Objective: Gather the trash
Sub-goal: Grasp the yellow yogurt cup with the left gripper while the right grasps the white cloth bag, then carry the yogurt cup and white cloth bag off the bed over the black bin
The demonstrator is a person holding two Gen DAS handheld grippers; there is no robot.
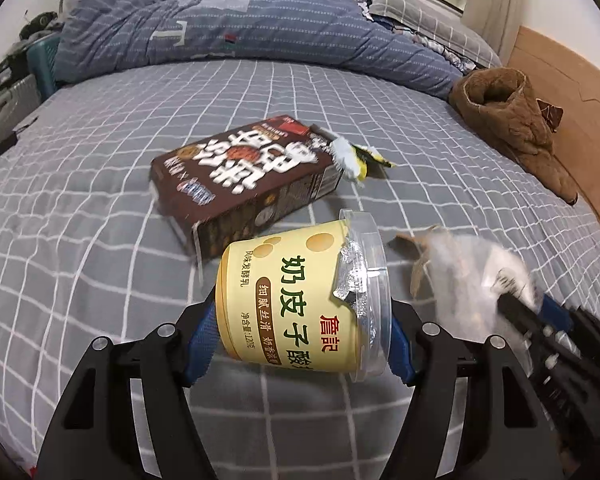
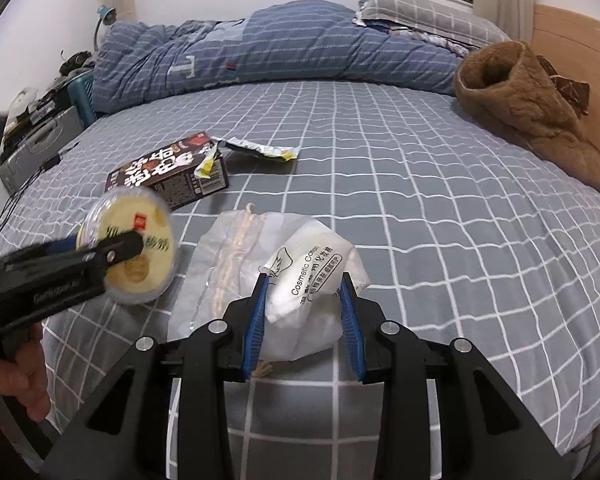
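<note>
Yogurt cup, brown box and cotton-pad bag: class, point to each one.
yogurt cup (image 1: 296, 300), left wrist view, yellow side wall
brown box (image 1: 236, 176), left wrist view, top face
cotton-pad bag (image 2: 312, 276), right wrist view, printed front

Grey checked bed (image 2: 420, 208) with brown carton (image 2: 168, 176), torn wrapper (image 2: 264, 150), brown coat (image 2: 532, 104), blue quilt (image 2: 260, 48).
</note>
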